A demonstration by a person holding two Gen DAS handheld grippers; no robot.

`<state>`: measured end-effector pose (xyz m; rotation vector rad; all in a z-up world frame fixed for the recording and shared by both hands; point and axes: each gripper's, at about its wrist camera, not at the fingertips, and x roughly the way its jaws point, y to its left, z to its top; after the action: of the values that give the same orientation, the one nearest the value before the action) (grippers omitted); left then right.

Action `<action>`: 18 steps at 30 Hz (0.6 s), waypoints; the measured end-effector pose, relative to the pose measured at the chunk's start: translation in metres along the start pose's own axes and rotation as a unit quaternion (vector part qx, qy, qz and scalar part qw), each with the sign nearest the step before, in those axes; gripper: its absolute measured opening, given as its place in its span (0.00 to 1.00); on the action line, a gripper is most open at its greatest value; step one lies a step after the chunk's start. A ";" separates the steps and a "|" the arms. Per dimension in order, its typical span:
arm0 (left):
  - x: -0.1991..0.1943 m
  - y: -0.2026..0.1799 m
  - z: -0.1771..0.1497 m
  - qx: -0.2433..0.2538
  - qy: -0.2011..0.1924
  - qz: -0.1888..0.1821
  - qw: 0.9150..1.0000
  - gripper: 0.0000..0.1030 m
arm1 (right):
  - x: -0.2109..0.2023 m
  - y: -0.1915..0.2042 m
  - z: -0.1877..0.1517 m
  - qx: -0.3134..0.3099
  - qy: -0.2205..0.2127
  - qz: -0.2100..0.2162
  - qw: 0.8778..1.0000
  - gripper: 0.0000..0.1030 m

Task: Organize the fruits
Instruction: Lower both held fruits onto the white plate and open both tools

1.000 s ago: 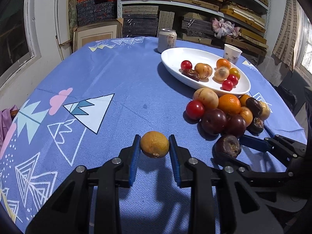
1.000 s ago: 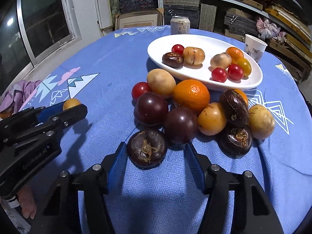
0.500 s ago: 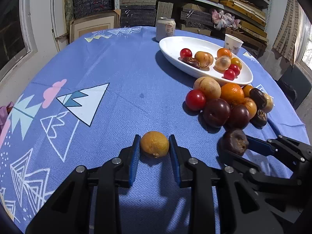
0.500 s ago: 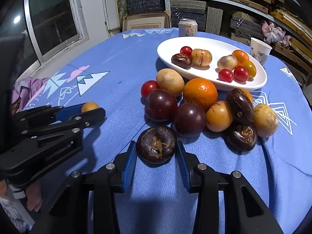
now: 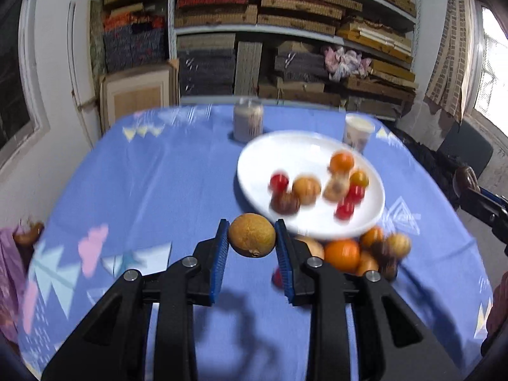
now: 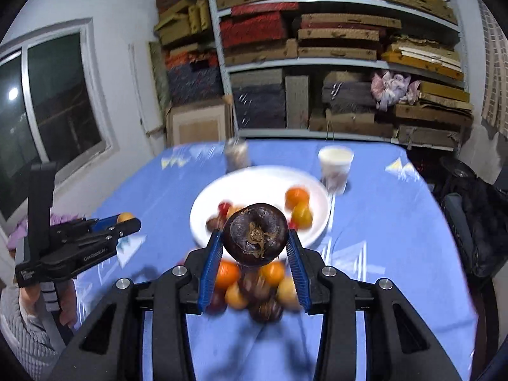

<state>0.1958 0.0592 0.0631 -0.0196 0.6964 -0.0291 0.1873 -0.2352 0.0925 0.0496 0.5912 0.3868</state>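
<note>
The yellow-orange citrus fruit (image 5: 252, 235) sits clamped between the blue pads of the left gripper (image 5: 252, 238), raised off the blue tablecloth (image 5: 165, 171). The jaws are closed only as far as the fruit's width, gripping it across its middle so it cannot roll out. In the left wrist view, the white oval plate (image 5: 276, 152) lies at 1 o'clock from the fruit, just beyond it.

The dark purple mangosteen (image 6: 255, 234) is pinched in the same manner by the right gripper (image 6: 255, 247), stem end facing the camera, jaws set to the fruit's width. It is lifted above the loose fruit pile (image 6: 250, 289), which lies below it at 6 o'clock. The plate (image 6: 270, 177) lies beyond at 12 o'clock.

The plate carries several small red, orange and brown fruits; motion blur prevents a reliable count. A drinks can (image 5: 248, 123) stands just beyond the plate's far rim, and a paper cup (image 5: 358, 131) stands beside that rim to the right.

Judgement: both fruits appear to be in transit toward the plate. Holding both clear of the cloth avoids disturbing the pile. Release over bare plate surface to prevent knocking the fruits already placed.
</note>
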 end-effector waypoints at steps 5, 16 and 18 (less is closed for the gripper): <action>0.045 -0.020 0.059 0.016 -0.004 0.001 1.000 0.28 | 0.071 -0.012 0.044 0.010 0.037 0.009 0.999 0.41; 0.208 -0.027 0.084 0.015 0.084 -0.005 0.996 0.28 | 0.231 0.000 0.048 -0.063 0.174 -0.016 0.983 0.41; 0.218 -0.028 0.084 0.017 0.086 -0.006 0.996 0.29 | 0.244 0.002 0.045 -0.074 0.186 -0.021 0.979 0.41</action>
<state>0.4166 0.0243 -0.0112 0.0121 0.8674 -0.0540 0.3972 -0.1409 0.0003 -0.1828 0.9294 0.4003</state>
